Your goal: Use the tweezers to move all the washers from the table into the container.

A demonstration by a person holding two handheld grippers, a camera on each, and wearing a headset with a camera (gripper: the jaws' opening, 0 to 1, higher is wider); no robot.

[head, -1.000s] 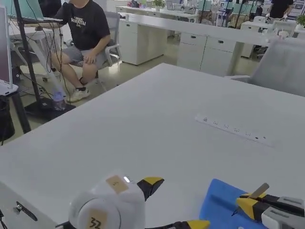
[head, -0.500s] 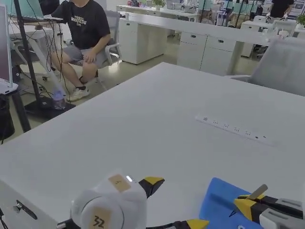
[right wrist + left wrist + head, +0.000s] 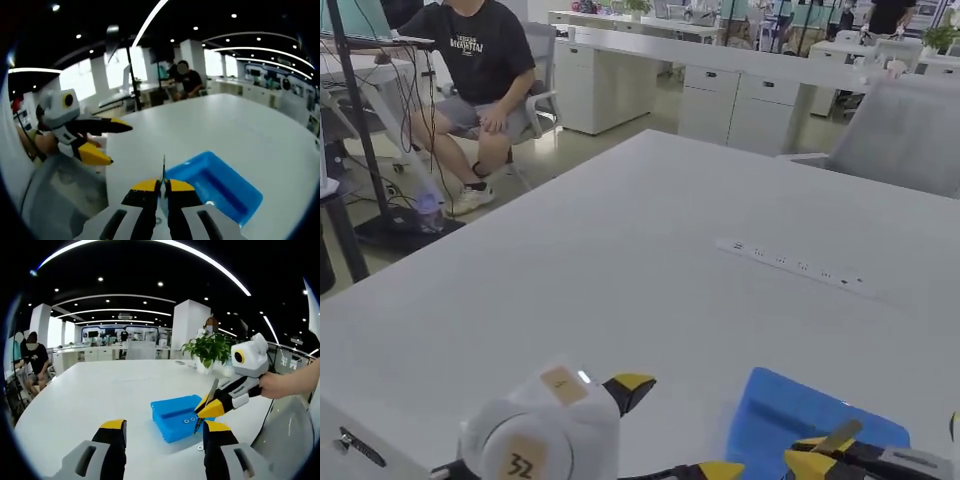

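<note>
Power strip: white, long, lying flat, right of centre in head view. Person in black T-shirt seated on grey chair, far left, hand on thigh. Bottle upright on floor near their feet. Black stand with cables just left of it. White cabinets behind. Second grey chair at right. Potted plant in left gripper view, before white pillar.
</note>
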